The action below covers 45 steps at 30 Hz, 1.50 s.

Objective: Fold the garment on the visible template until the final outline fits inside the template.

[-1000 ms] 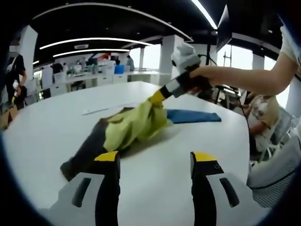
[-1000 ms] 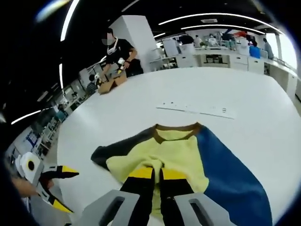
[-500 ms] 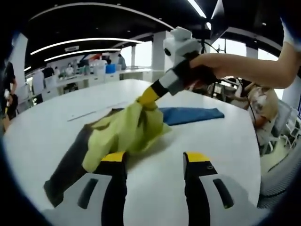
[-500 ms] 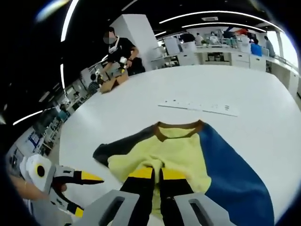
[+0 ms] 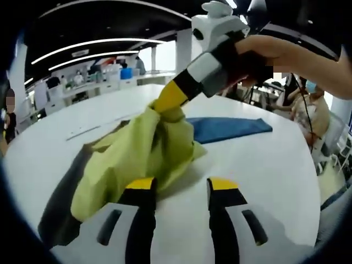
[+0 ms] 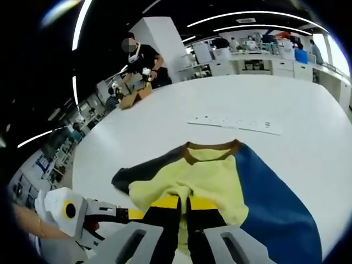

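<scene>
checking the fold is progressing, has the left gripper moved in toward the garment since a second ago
Yes. In the right gripper view the left gripper has come in from the table edge toward the garment, now beside the right gripper.

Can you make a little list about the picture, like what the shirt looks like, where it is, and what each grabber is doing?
garment: a shirt with a yellow middle, a blue sleeve, a dark sleeve and a brown collar
surface: white table
right gripper: shut on the yellow cloth, lifting it into a bunch
left gripper: open, holding nothing, close beside the lifted yellow cloth
blue sleeve: lying flat on the table
dark sleeve: spread out on the table
template: a thin pale strip lies beyond the collar; I cannot tell if it is the template
</scene>
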{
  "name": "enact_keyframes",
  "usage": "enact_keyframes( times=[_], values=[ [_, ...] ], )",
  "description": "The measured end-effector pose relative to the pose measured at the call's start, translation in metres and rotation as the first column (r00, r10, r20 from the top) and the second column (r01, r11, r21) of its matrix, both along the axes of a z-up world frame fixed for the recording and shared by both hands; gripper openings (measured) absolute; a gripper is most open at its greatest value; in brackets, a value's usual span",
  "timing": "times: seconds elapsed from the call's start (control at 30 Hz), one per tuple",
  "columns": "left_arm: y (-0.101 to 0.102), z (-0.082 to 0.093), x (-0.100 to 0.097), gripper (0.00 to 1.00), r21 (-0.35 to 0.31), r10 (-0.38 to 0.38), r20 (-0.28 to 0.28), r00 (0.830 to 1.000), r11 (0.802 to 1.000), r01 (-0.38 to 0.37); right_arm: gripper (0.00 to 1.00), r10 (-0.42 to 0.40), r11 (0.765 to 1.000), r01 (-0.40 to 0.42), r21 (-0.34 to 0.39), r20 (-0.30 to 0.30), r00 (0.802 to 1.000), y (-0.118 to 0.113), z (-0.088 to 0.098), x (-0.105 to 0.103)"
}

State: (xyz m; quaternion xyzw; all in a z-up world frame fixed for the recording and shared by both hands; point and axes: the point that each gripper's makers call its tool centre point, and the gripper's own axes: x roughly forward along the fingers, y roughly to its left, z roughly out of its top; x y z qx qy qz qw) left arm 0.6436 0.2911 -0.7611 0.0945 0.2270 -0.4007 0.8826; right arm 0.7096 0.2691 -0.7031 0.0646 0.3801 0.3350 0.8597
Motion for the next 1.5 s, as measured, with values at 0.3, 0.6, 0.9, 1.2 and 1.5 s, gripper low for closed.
enact_keyframes(
  times=[0.3, 0.6, 0.9, 1.2, 1.5],
  values=[
    [-0.007, -0.01, 0.016, 0.29, 0.04, 0.049, 0.02, 0.999, 0.998, -0.05, 0.0, 0.004, 1.0, -0.004, 0.025, -0.01, 1.0, 0.002, 0.0, -0.002],
    [-0.011, -0.014, 0.022, 0.13, 0.088, 0.042, 0.052, 0.998, 0.995, -0.047, 0.0, -0.004, 0.999, 0.005, 0.043, -0.014, 1.0, 0.003, 0.001, -0.003],
    [-0.007, -0.01, 0.022, 0.0, 0.093, 0.038, 0.059, 0.998, 0.995, -0.043, 0.0, 0.022, 0.999, -0.022, 0.04, 0.0, 1.0, 0.003, 0.0, -0.006],
    [-0.003, 0.001, 0.019, 0.0, 0.078, 0.04, 0.064, 0.997, 0.996, -0.045, 0.03, 0.089, 0.996, -0.09, 0.025, 0.019, 0.996, 0.003, -0.002, -0.018],
    [0.002, 0.007, 0.016, 0.0, 0.073, 0.045, 0.064, 0.997, 0.996, -0.05, 0.2, 0.179, 0.983, -0.181, 0.03, 0.072, 0.981, 0.004, 0.002, -0.036]
  ],
)
